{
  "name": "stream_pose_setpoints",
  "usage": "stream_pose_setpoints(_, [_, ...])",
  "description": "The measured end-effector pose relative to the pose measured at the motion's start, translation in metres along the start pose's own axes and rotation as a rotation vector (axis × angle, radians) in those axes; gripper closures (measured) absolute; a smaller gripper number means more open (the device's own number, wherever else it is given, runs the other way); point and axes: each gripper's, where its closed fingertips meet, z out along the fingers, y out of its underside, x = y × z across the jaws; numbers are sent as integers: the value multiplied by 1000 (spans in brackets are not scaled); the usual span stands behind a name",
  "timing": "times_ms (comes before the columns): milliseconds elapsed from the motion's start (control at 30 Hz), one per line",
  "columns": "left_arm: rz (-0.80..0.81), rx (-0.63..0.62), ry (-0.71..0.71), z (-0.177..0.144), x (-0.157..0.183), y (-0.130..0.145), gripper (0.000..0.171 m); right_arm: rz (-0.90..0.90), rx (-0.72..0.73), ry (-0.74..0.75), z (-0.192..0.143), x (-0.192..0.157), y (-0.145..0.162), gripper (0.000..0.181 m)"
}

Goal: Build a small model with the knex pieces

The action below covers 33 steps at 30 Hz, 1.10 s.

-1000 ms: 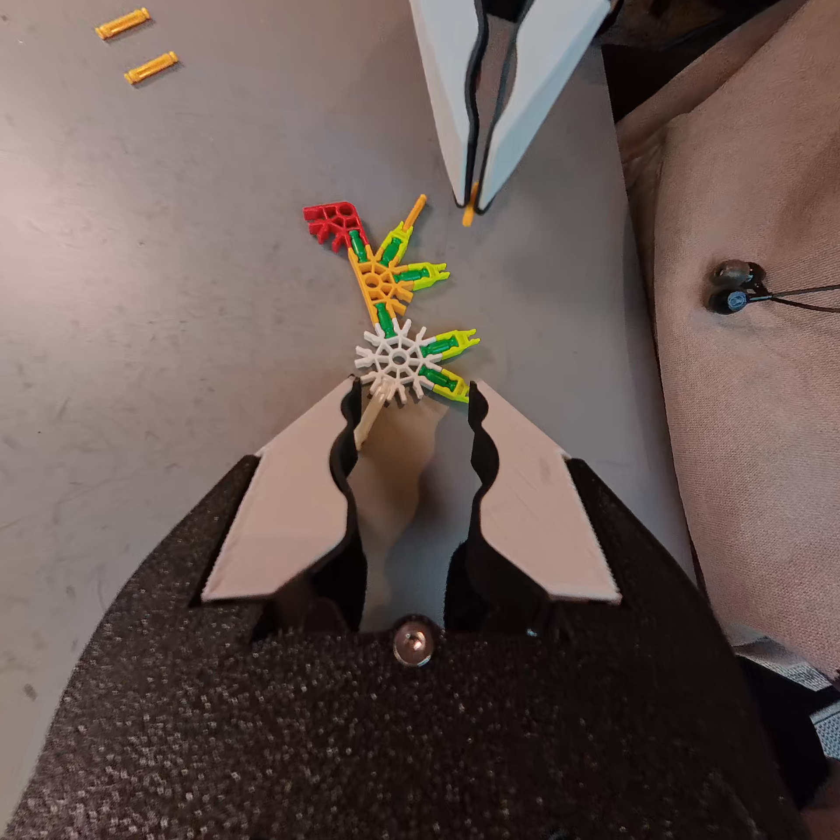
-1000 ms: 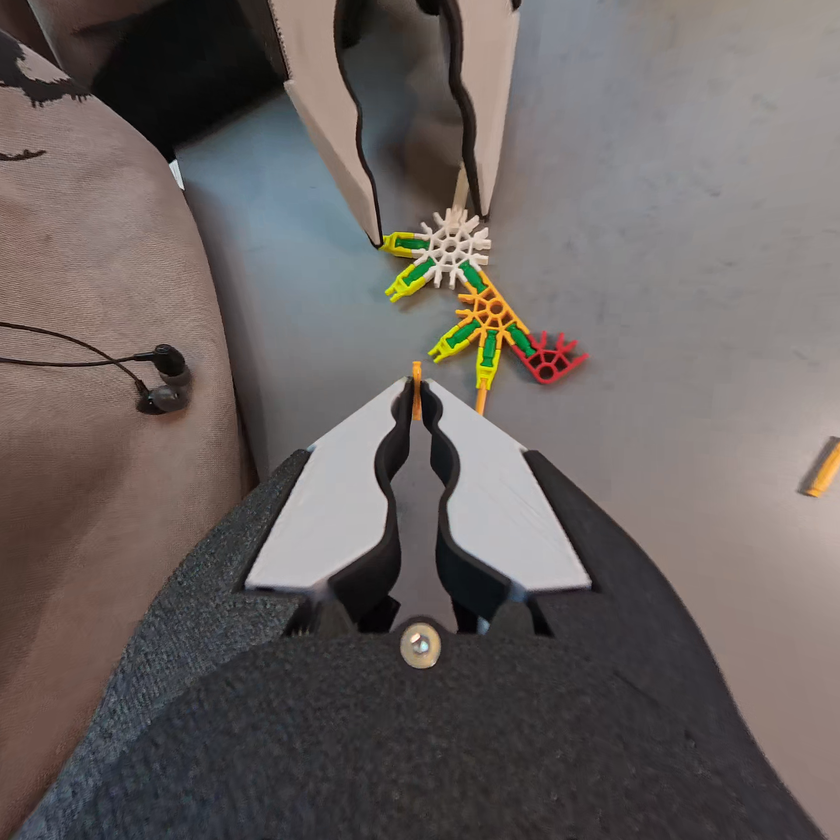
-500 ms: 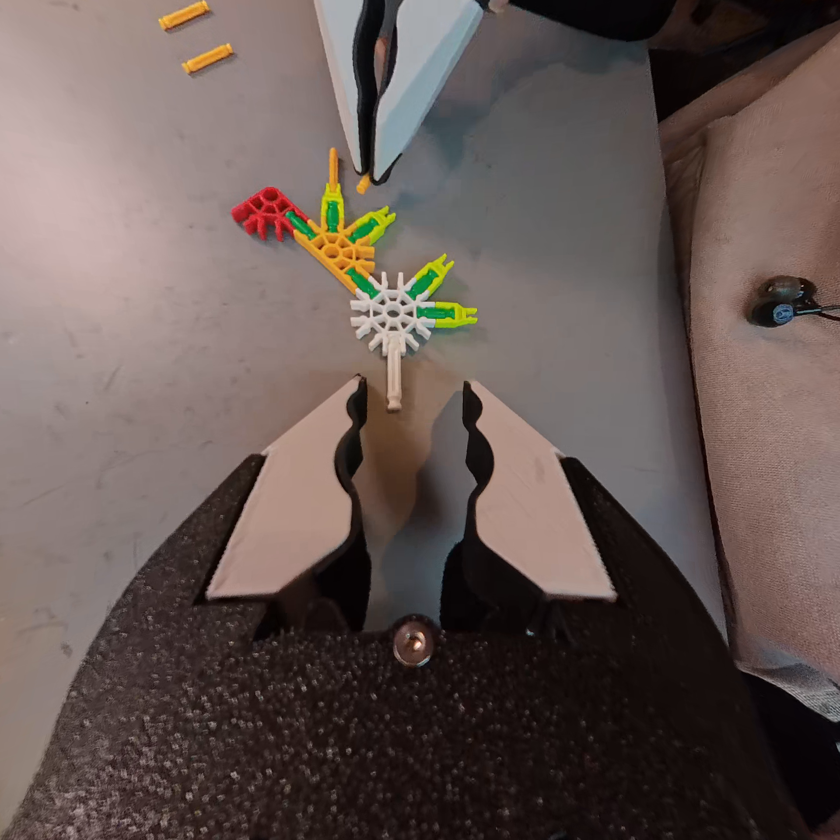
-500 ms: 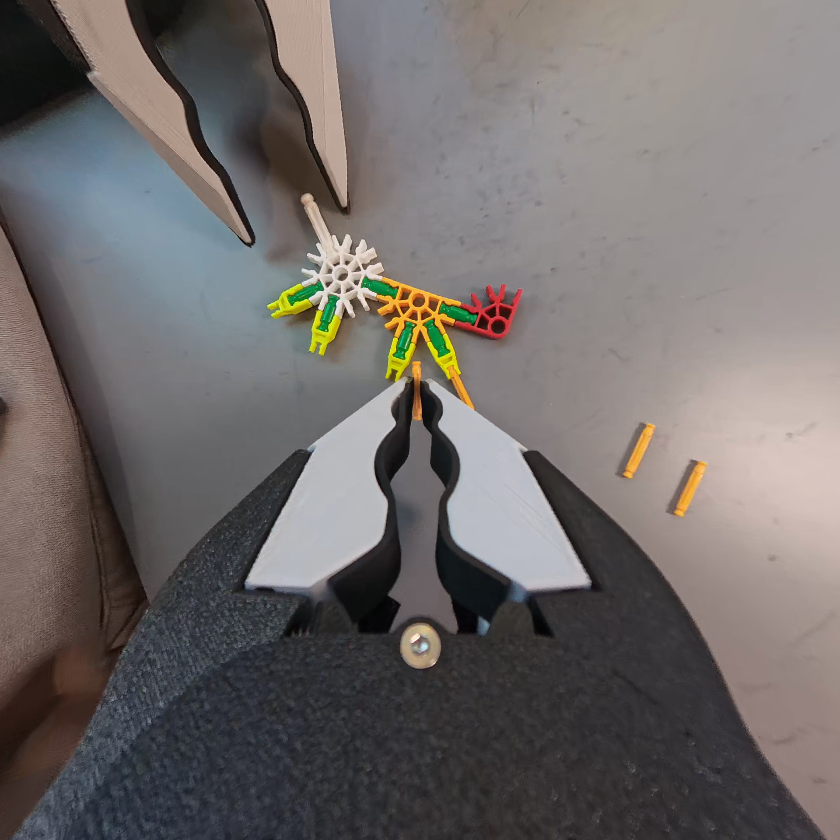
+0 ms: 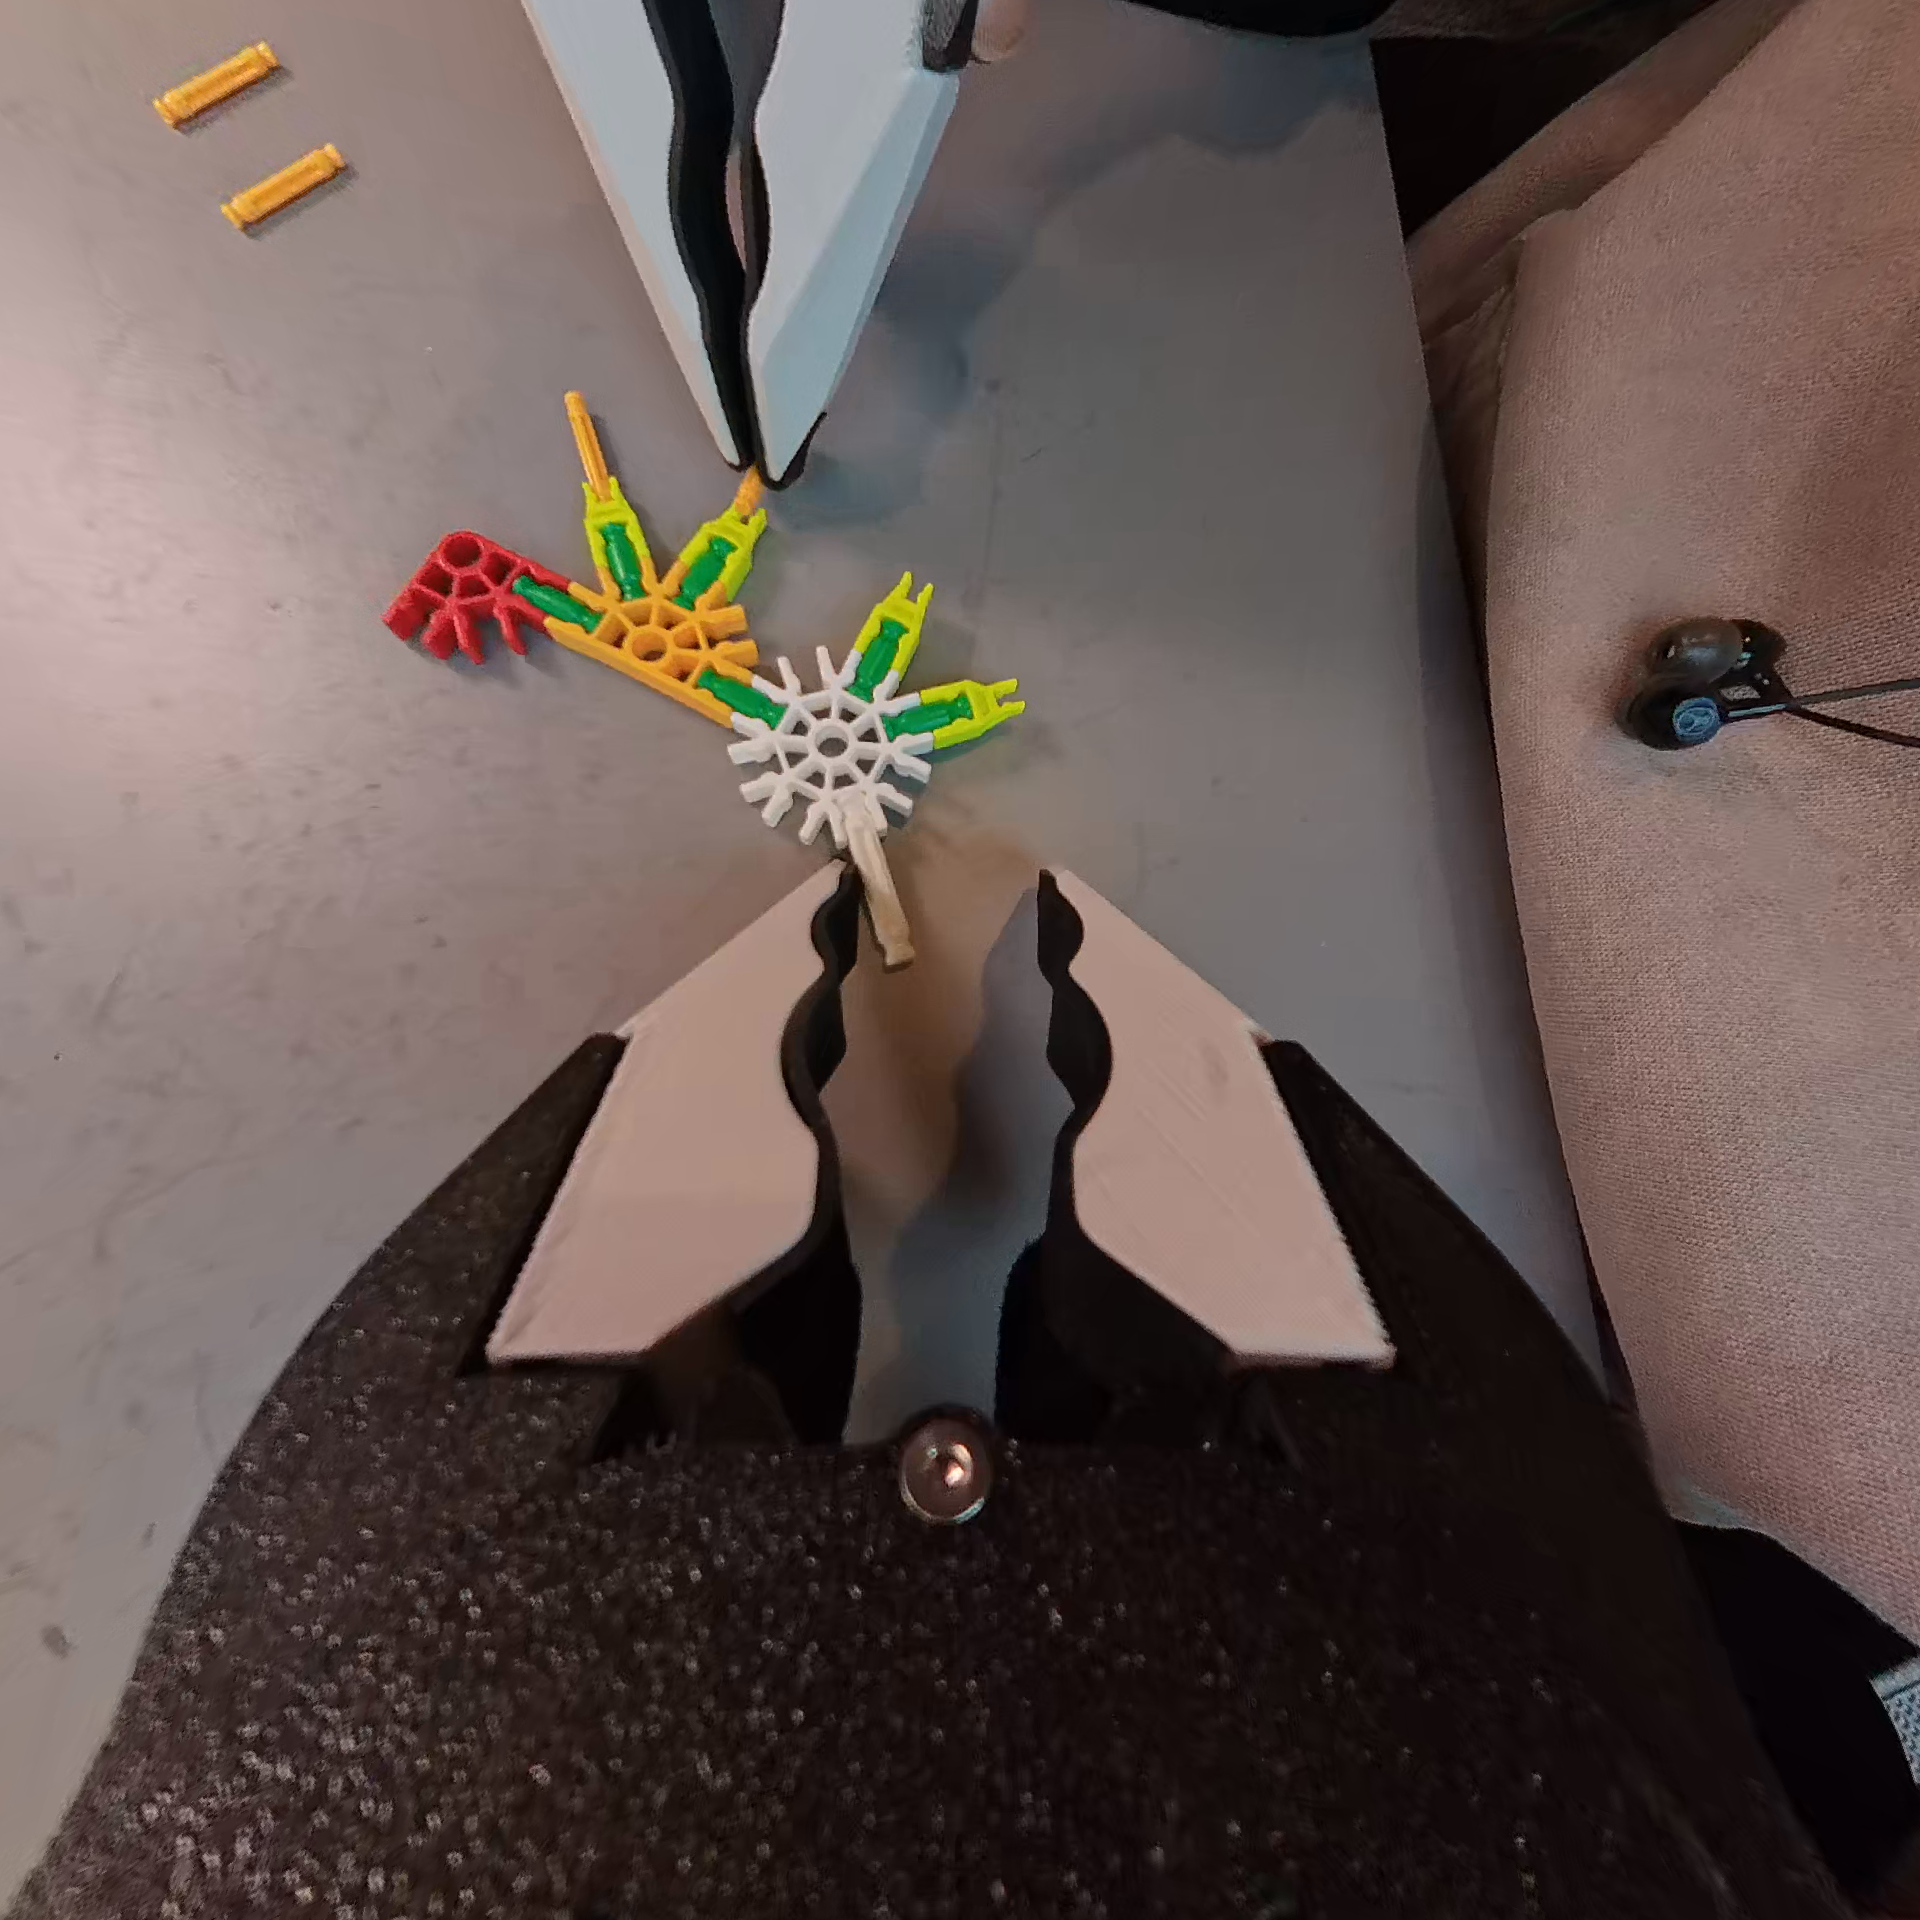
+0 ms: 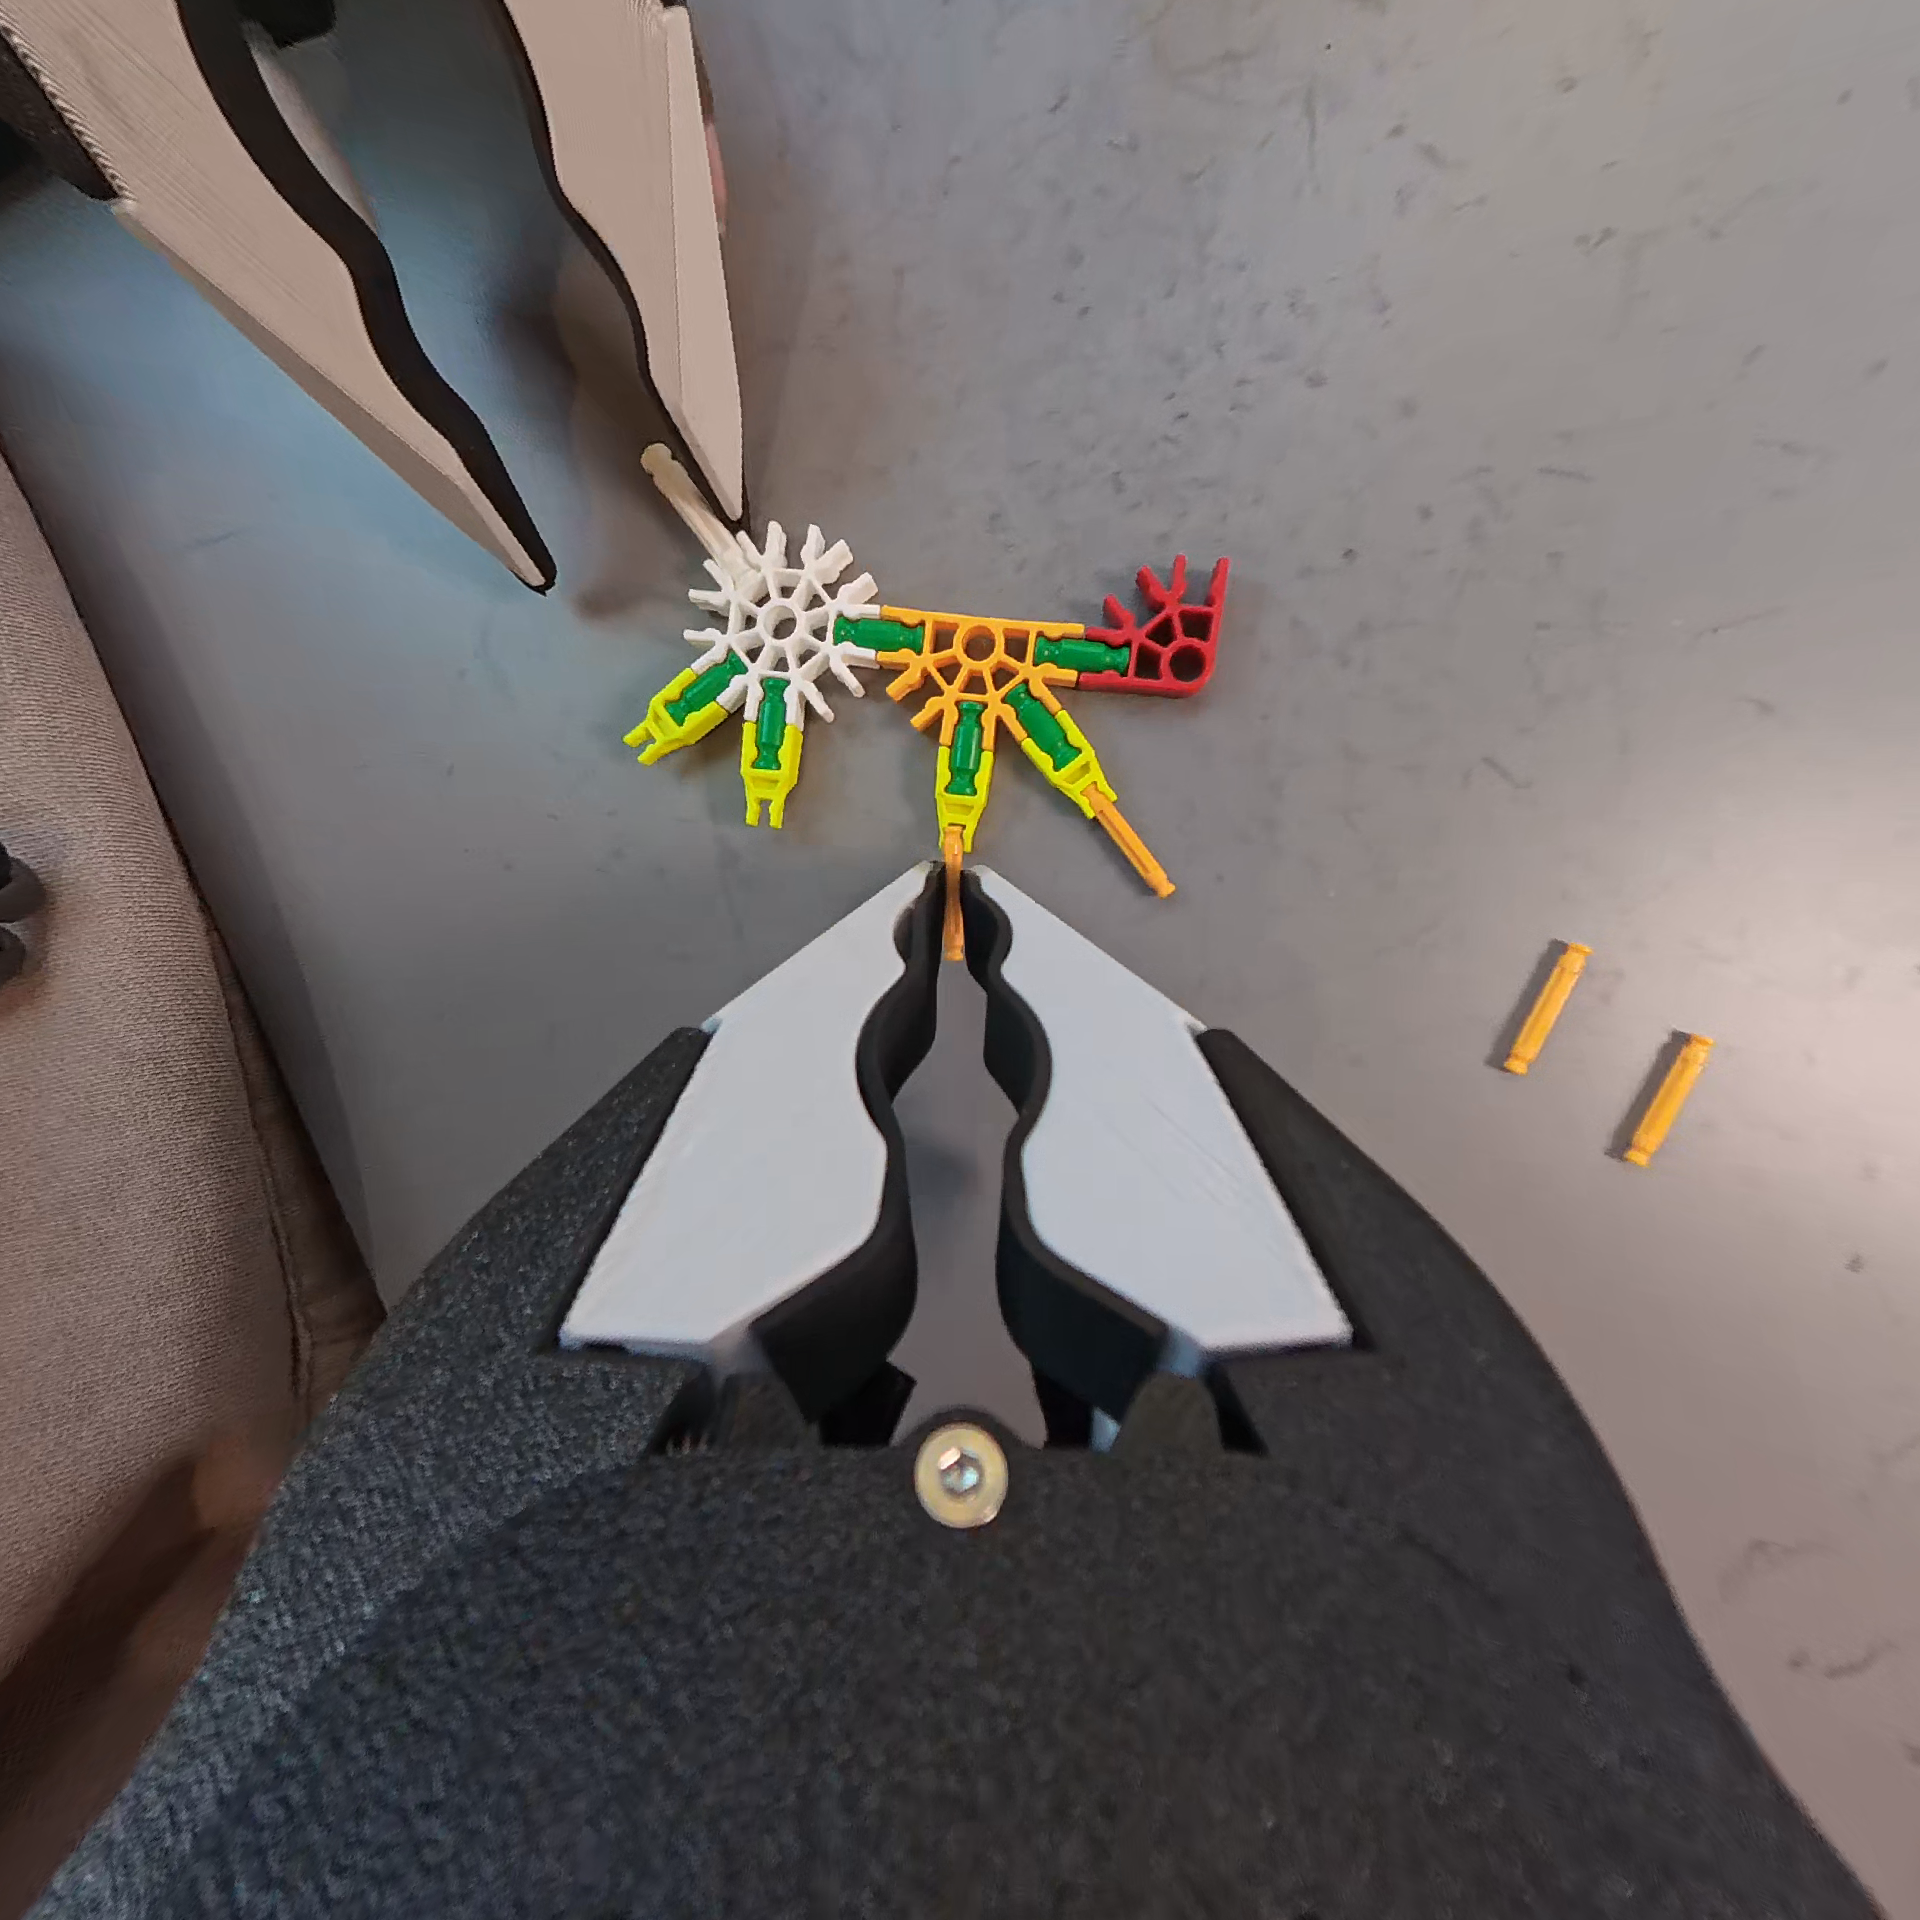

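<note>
A flat toy construction assembly [image 5: 717, 655] lies on the grey table: a white snowflake connector [image 5: 829, 744], an orange half-round connector [image 5: 665, 636], a red corner connector [image 5: 457, 594], green rods and yellow-green clips. My left gripper [image 5: 940, 883] is open; its left fingertip touches the cream rod [image 5: 881, 902] sticking out of the white connector. My right gripper [image 6: 951, 875] is shut on a small orange rod [image 6: 953, 904], whose tip meets a yellow-green clip [image 6: 961, 795] of the assembly [image 6: 935, 665]. Another orange rod [image 6: 1132, 847] sits in the neighbouring clip.
Two loose orange rods [image 6: 1600, 1049] lie on the table right of my right gripper; they show at top left in the left wrist view [image 5: 249, 135]. A beige-clad person [image 5: 1714, 727] with black earbuds [image 5: 1704, 696] is at the table edge. The left gripper's tips are roughly 9 cm from the right gripper's.
The assembly has turned and slid. My left gripper closed in until its fingertip reached the cream rod. My right gripper brought the orange rod's tip up to the yellow-green clip.
</note>
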Motion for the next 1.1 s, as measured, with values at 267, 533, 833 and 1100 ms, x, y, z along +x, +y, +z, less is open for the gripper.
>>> stream_pose_setpoints(267, [10,-2,-1,1,1,-1,137,-3,-26,6,3,2,1,179])
stream_pose_setpoints(533, [20,-4,2,2,3,-1,137,8,-22,9,4,2,1,179])
stream_pose_setpoints(833, [24,-5,2,2,3,-1,136,3,-8,16,-2,2,-3,178])
stream_pose_setpoints(1100, [24,-5,0,3,3,-1,136,-20,-36,8,4,2,-4,181])
